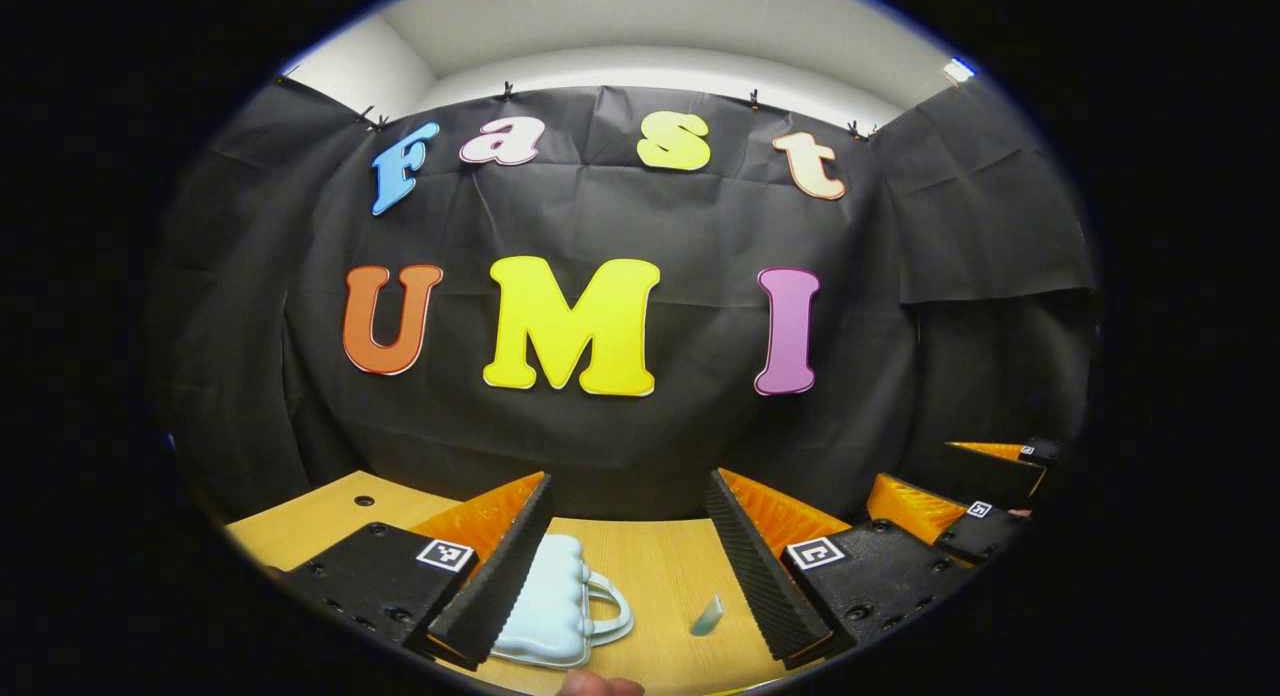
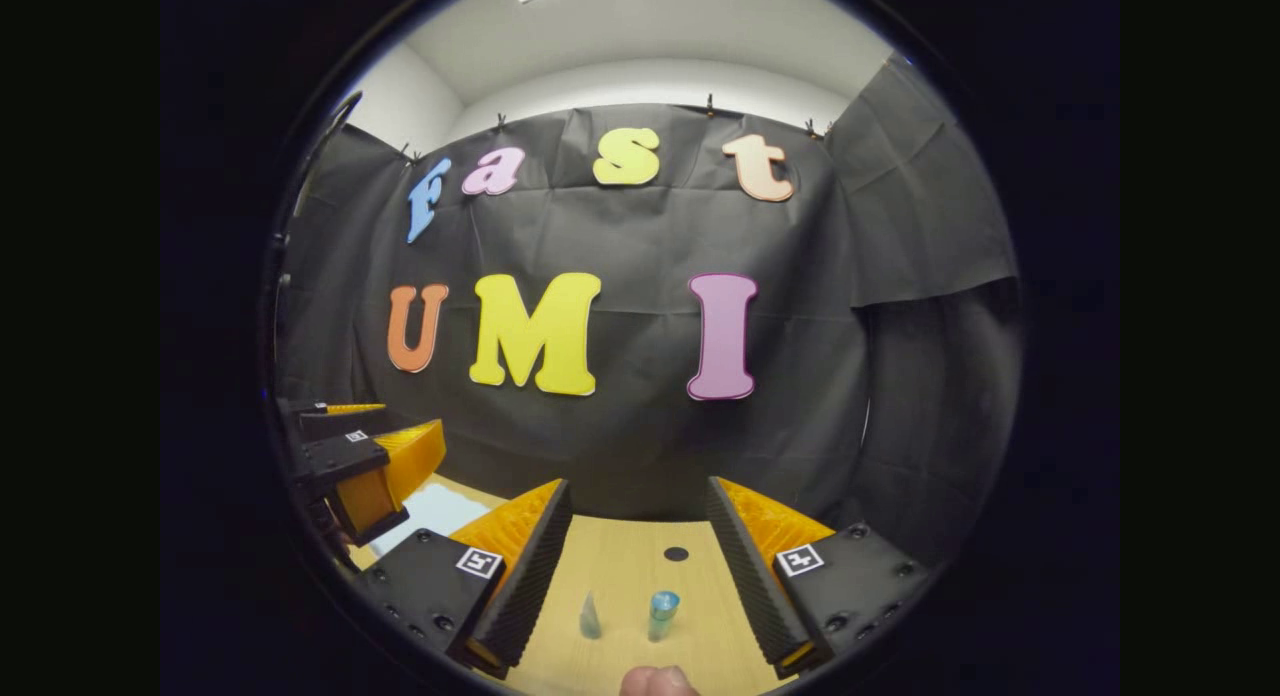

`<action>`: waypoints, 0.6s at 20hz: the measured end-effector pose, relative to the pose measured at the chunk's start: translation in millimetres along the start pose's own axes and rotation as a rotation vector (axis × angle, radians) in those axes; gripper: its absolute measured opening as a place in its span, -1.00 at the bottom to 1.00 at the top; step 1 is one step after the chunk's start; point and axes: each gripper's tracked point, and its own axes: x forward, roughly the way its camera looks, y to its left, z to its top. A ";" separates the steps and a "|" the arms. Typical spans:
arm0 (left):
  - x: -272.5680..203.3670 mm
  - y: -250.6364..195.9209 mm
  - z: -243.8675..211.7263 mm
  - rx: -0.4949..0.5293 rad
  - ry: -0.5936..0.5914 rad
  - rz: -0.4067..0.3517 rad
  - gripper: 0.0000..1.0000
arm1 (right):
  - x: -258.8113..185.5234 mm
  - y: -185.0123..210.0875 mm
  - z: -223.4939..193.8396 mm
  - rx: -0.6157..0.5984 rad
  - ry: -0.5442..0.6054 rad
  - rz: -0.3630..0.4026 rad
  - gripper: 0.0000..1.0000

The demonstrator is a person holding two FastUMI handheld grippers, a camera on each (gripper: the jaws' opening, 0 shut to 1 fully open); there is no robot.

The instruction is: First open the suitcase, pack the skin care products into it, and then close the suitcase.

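Note:
A small pale blue suitcase (image 1: 550,601) with a ribbed shell and a loop handle lies flat on the wooden table (image 1: 650,566), its lid down. My left gripper (image 1: 630,481) hovers over it, open, and its left finger (image 1: 500,571) covers the case's left part. A small teal tube (image 1: 707,616) lies right of the case. In the right gripper view, my right gripper (image 2: 637,486) stands open above a clear tube (image 2: 590,616) and a blue-capped bottle (image 2: 662,614). Neither gripper touches anything. A corner of the suitcase (image 2: 435,511) shows at the left there.
The right gripper (image 1: 960,506) shows far right in the left gripper view, and the left gripper (image 2: 370,466) far left in the right gripper view. A round hole (image 2: 676,553) marks the table. A person's fingertip (image 2: 655,681) sits at the bottom edge. Black cloth walls close the back.

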 end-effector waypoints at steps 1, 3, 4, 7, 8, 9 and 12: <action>0.0 0.1 -6.7 0.008 0.008 -0.005 0.95 | 0.4 -1.0 -7.9 -0.007 0.013 0.002 0.61; 1.5 -0.8 -22.7 0.053 0.040 -0.020 0.95 | -0.2 -8.5 -20.8 -0.008 0.044 -0.003 0.60; 1.4 -1.1 -32.7 0.082 0.059 -0.032 0.95 | -0.3 -12.3 -26.0 -0.011 0.055 -0.006 0.61; 6.6 -8.9 -57.6 0.202 0.119 -0.103 0.95 | -1.7 -23.1 -43.3 -0.020 0.084 -0.024 0.61; 9.0 -9.4 -68.8 0.249 0.132 -0.124 0.96 | -2.8 -25.4 -49.9 -0.017 0.101 -0.026 0.61; 11.3 -9.3 -80.5 0.289 0.154 -0.136 0.96 | -4.4 -26.7 -56.8 -0.015 0.115 -0.030 0.62; 19.9 -1.2 -124.6 0.440 0.261 -0.154 0.98 | -6.6 -36.7 -69.0 -0.014 0.144 -0.055 0.61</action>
